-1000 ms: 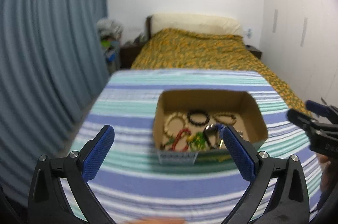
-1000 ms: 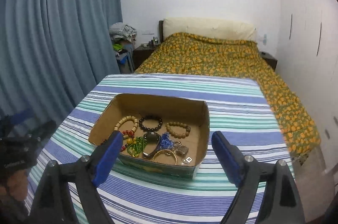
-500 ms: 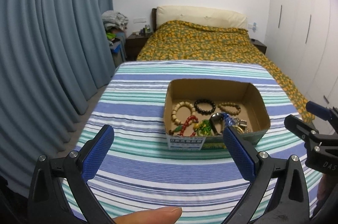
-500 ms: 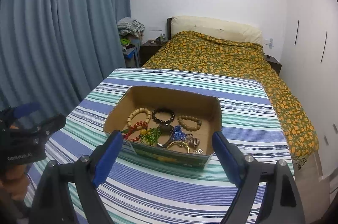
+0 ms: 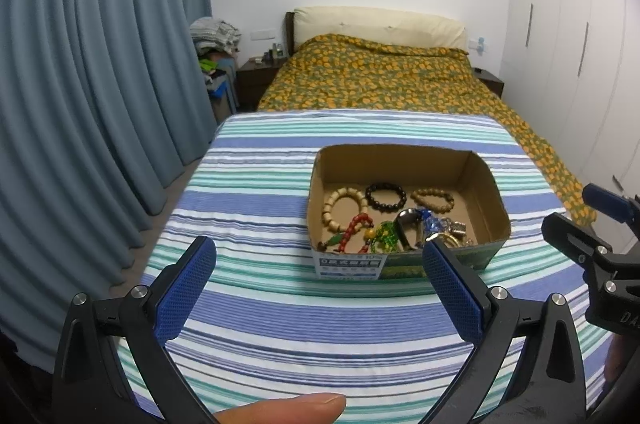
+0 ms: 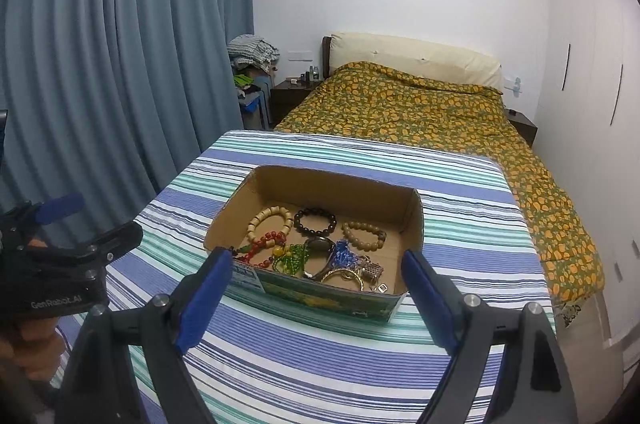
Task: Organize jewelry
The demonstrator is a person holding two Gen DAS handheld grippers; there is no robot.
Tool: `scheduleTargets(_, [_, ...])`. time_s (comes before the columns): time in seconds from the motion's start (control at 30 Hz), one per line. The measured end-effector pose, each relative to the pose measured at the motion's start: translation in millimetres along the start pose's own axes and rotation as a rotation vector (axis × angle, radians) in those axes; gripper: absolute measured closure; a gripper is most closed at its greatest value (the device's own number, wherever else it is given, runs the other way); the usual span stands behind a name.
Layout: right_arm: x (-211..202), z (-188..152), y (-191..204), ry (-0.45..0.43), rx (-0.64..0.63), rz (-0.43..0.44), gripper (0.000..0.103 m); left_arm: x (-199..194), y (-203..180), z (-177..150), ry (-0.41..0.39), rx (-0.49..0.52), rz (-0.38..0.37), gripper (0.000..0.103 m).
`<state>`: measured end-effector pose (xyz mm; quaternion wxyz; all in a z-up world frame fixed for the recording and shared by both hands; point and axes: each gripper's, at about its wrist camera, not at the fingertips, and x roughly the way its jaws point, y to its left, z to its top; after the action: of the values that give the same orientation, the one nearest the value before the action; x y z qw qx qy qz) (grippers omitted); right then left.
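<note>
both jaws are spread wide and hold nothing. the left gripper [image 5: 318, 256] and right gripper [image 6: 318, 266] hover above the striped tablecloth [image 5: 248, 308]. at twelve o'clock sits the cardboard box [image 6: 414, 220] of bracelets [image 6: 316, 222], bed [image 6: 420, 104] beyond.
</note>
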<state>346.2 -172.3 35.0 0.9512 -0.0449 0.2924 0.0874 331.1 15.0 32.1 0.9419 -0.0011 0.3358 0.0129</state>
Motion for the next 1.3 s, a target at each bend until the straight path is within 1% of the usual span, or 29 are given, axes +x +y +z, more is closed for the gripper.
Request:
scheduleTargets(0.43, [-2.7, 0.9, -0.2, -0.006, -0.001, -0.004, 0.015, 0.8, 1.5, 1.6, 0.013, -0.009, -0.004, 0.0])
scheduleTargets(0.67, [-3.4, 2.0, 1.3, -0.007, -0.008, -0.004, 0.015, -3.2, 0.0, 2.4, -0.002, -0.003, -0.006, 0.0])
scheduleTargets(0.9, [-4.1, 2.3, 2.5, -0.008, -0.01, -0.003, 0.015, -3.5, 0.1, 2.8, 0.001, 0.006, -0.006, 0.0])
scheduleTargets(1.3, [-7.8, 4.4, 4.3, -0.014, -0.02, 0.0, 0.015, -2.1, -0.9, 2.9, 0.0, 0.013, 0.011, 0.0])
